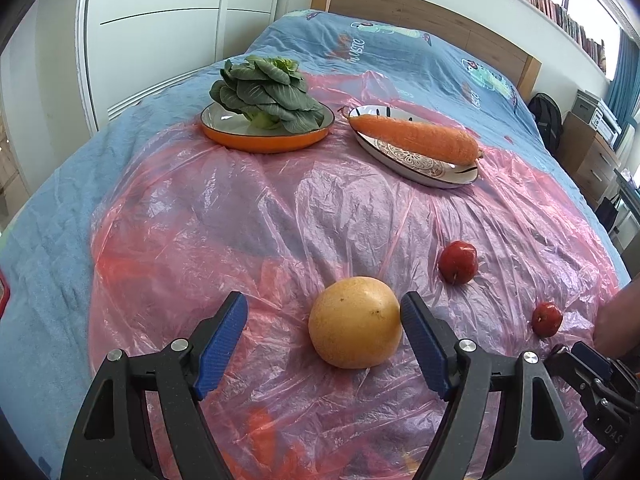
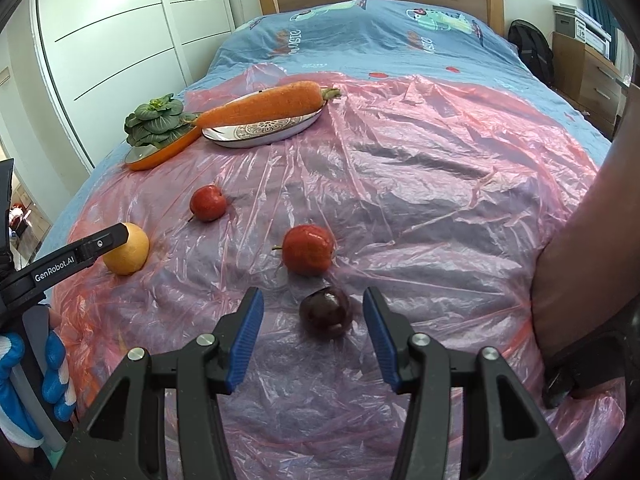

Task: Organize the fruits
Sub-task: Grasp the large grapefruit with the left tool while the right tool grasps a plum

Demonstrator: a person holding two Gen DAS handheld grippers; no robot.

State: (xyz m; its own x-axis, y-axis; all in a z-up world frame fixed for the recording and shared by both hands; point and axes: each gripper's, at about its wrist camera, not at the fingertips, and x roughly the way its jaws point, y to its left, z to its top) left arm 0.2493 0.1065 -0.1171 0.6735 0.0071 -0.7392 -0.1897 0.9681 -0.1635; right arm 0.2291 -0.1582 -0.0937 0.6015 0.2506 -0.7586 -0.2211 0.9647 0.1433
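Pink plastic sheeting covers the bed. Far left, greens fill an orange dish, a carrot beside them. The left hand-held gripper gapes around a yellow citrus, touching it. The right hand-held gripper gapes around a dark plum, red apples beyond.

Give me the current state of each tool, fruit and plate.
Left tool: open, around the yellow fruit.
Right tool: open, around the dark fruit.
Red apples: loose on the plastic sheet.
Orange plate: holds greens.
Patterned plate: holds carrot.
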